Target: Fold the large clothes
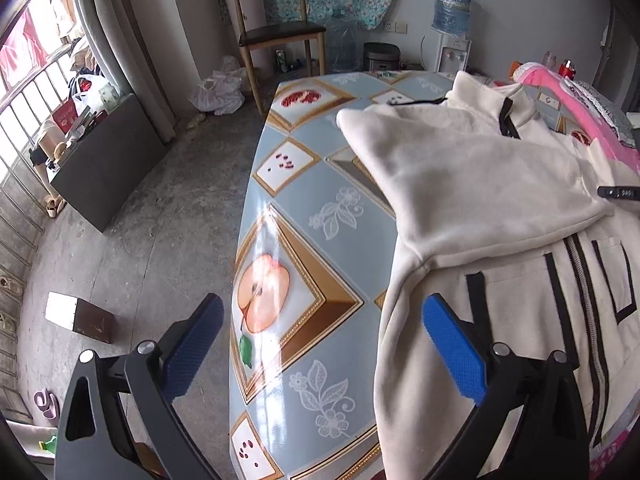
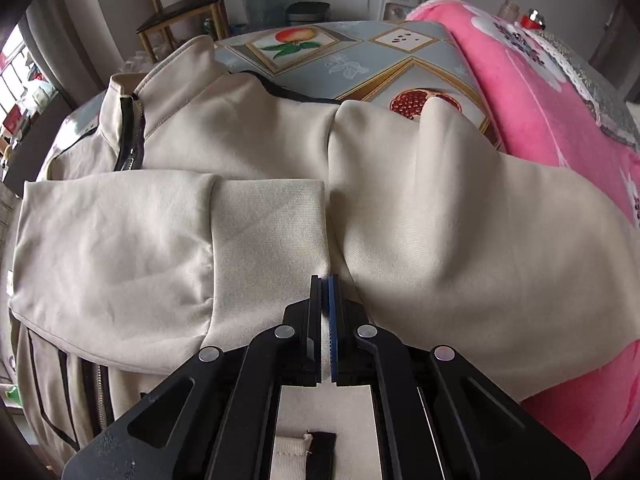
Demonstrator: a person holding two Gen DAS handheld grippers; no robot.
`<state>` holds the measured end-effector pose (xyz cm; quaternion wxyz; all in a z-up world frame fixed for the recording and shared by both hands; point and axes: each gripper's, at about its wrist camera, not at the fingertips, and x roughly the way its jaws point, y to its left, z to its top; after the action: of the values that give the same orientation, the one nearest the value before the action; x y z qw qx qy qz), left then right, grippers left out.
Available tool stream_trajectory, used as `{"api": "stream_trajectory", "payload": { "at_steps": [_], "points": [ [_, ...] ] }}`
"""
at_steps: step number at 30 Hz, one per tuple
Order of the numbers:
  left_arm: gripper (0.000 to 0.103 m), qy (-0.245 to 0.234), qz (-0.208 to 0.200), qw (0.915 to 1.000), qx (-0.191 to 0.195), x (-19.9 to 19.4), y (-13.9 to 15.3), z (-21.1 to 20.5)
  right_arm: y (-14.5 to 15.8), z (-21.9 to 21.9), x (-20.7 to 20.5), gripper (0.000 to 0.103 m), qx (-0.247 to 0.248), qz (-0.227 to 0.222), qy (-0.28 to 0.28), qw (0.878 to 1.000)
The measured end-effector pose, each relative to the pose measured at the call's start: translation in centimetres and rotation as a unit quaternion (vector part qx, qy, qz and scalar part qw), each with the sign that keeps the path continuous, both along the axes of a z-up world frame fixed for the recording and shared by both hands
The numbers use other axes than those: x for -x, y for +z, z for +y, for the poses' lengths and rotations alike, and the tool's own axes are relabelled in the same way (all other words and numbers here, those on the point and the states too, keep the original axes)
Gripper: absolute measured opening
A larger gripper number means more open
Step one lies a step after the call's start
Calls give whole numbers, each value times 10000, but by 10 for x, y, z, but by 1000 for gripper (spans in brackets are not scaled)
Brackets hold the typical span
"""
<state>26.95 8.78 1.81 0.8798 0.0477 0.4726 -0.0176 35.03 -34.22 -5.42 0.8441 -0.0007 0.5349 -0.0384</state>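
A cream zip jacket with black trim lies front-up on the patterned table. One sleeve is folded across its chest. My left gripper is open and empty, hovering over the table's edge by the jacket's left side; its right finger is over the cloth. In the right wrist view the jacket fills the frame. My right gripper is shut on a fold of the jacket's other sleeve, cloth pinched between the pads. Its tip shows in the left wrist view.
A pink blanket lies along the table's right side, under part of the sleeve. A wooden chair, water dispenser and bags stand on the floor beyond the table. A dark cabinet and small box are at left.
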Motion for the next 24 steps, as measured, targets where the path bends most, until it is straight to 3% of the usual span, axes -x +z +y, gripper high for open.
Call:
{"api": "stream_trajectory", "payload": {
  "at_steps": [5, 7, 10, 12, 15, 17, 20, 22, 24],
  "points": [
    [98, -270, -52, 9996, 15, -23, 25, -19, 11, 6, 3, 3, 576, -159, 99, 9982],
    [98, -484, 39, 9988, 110, -38, 25, -36, 24, 4, 8, 8, 855, -340, -5, 9958],
    [98, -773, 120, 9969, 70, -62, 19, -70, 43, -1, 16, 11, 144, -633, 42, 9979],
    [98, -934, 180, 9954, 112, -77, 11, -94, 47, 11, 21, 28, -294, -684, 377, 9965],
    [98, -1001, 289, 9940, 323, -96, -5, -124, 37, 43, 25, 35, -442, -539, 818, 9942],
    [98, -1035, 307, 9933, 420, -105, -17, -140, 24, 61, 25, 36, -411, -391, 947, 9939],
    [98, -1035, 378, 9937, 183, -111, -37, -160, 1, 78, 25, 41, 55, -256, 987, 9948],
    [98, -1046, 519, 9932, -7, -113, -51, -167, 2, 87, 29, 42, 352, -315, 1087, 9929],
    [98, -1052, 632, 9924, -10, -113, -61, -168, 9, 89, 32, 47, 302, -391, 1105, 9926]
  ]
}}
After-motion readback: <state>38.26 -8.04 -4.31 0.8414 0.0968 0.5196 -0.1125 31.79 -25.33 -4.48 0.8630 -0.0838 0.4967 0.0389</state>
